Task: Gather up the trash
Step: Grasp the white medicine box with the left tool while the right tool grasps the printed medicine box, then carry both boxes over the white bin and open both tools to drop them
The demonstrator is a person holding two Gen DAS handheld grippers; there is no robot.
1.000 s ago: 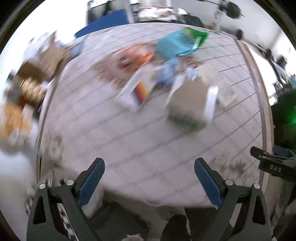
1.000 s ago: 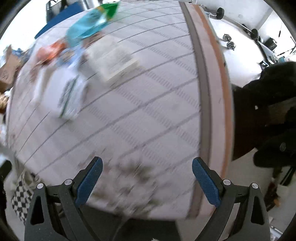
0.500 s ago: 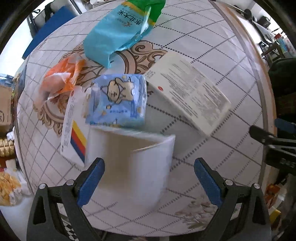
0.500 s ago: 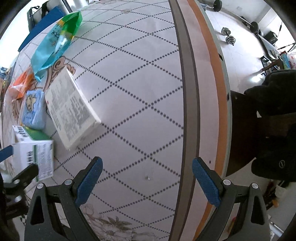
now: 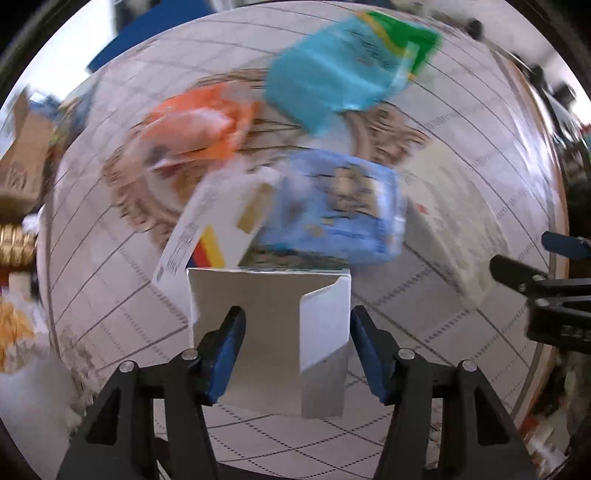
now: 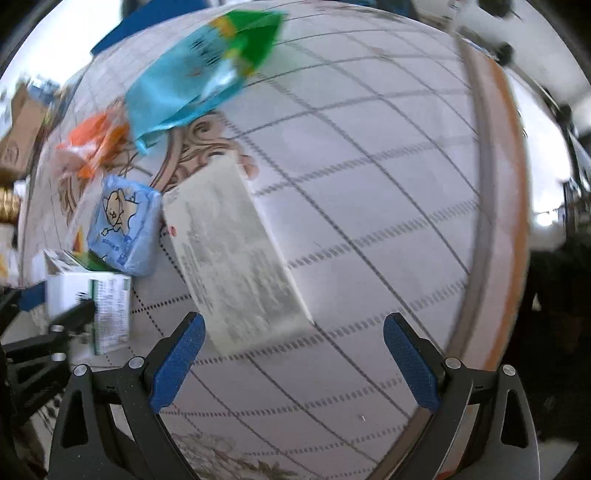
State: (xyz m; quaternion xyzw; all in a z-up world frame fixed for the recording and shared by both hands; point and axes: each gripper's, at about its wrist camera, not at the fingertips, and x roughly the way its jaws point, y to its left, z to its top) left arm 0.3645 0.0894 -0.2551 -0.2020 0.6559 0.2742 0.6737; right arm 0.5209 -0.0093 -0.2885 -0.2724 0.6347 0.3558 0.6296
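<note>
The left gripper point(image 5: 297, 343) has its fingers closed against the two sides of a white carton point(image 5: 269, 332), which stands upright between the pads, sharp while everything behind it is blurred. Just beyond the fingertips lie a blue pack point(image 5: 340, 214) with a cartoon print and, to its left, a flat white box point(image 5: 218, 225) with a yellow and red stripe. Farther out, an orange wrapper point(image 5: 199, 122) sits ahead-left and a teal bag point(image 5: 347, 74) with a green end ahead-right.

The right gripper point(image 6: 291, 358) is spread wide and holds nothing. A long printed box point(image 6: 232, 258) lies flat just ahead of its left fingertip, angled away to the left. The left gripper and carton appear at the far left of this view.

All of this rests on a round table point(image 6: 369, 184) covered in pale cloth with a dark dotted diamond grid and a brown scroll motif at the centre; an orange and grey band runs along the rim to the right. Beyond the table, a cardboard box point(image 5: 22, 158) stands at the left and a blue surface point(image 5: 147, 33) at the far side; the room is otherwise too blurred to read.
</note>
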